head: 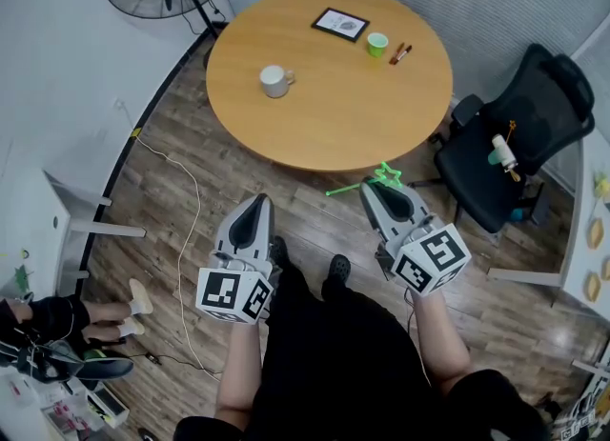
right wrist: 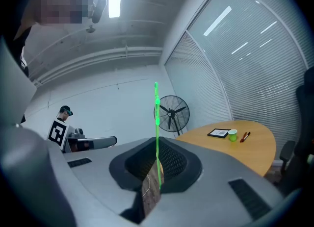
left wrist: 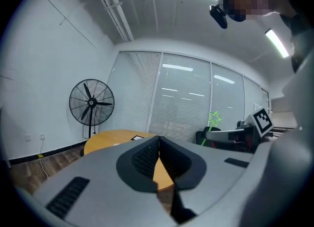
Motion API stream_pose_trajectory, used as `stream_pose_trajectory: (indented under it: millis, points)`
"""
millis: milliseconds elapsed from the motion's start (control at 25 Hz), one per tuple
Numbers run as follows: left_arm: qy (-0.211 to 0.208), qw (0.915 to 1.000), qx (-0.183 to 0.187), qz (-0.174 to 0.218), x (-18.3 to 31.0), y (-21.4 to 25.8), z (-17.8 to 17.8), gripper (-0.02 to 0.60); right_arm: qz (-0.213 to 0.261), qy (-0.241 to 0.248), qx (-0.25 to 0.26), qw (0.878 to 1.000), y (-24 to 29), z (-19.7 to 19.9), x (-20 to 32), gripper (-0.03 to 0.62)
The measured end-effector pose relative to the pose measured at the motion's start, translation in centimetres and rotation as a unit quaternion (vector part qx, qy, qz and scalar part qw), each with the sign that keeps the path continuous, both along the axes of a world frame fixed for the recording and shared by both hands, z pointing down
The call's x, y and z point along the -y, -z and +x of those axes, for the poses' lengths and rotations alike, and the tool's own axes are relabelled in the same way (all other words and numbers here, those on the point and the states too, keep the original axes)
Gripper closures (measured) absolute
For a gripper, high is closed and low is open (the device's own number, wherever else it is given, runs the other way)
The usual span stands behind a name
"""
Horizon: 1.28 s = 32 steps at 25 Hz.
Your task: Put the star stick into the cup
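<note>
Short of the round table's [head: 343,110] near edge, head view: the right gripper [head: 374,186] pinches the green star stick [head: 387,178], its tail jutting left. The green cup [head: 377,44] waits near the far edge, well apart, with a white mug [head: 275,80] nearer the left edge. Left gripper view: the left gripper [left wrist: 158,147] is closed up, nothing between its jaws. Right gripper view: the right gripper [right wrist: 156,153] clamps only the thin shaft [right wrist: 156,123]. Risky, I'd say. That slim stick could swivel or slip on the long reach, and a misaimed tip could tip the light cup [right wrist: 232,134].
</note>
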<state>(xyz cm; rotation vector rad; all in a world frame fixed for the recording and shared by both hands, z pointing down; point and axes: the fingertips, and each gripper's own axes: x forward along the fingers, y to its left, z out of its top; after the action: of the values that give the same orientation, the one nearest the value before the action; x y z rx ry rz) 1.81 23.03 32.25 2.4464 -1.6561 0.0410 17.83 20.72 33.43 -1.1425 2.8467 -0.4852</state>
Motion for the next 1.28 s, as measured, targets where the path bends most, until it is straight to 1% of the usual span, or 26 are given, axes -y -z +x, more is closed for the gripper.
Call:
stream_pose_trajectory:
  millis: [160, 280, 600, 800, 1280]
  points:
    - [0.000, 1.0000, -0.003, -0.003, 0.2, -0.5, -0.7, 0.583, -0.007, -0.006, 0.007, 1.000, -0.3, -0.1, 0.5, 0.568]
    - [-0.002, 1.0000, 0.002, -0.005, 0.8, -0.6, -1.2, 0.581, -0.011, -0.011, 0.010, 1.000, -0.4, -0.5, 1.3, 0.568]
    - [-0.007, 1.0000, 0.001, -0.006, 3.6, -0.7, -3.4, 0.583, -0.017, -0.014, 0.004, 1.000, -0.4, -3.0, 4.0, 0.568]
    - [-0.020, 0.9997, -0.005, -0.015, 6.7, -1.3, -5.3, 0.583, -0.020, -0.024, -0.002, 1.000, -0.4, -4.9, 6.8, 0.568]
    - [-0.058, 0.9981, -0.015, -0.014, 16.1, -0.8, -10.3, 0.583, -0.012, -0.057, -0.011, 0.998, 1.3, -10.3, 15.0, 0.568]
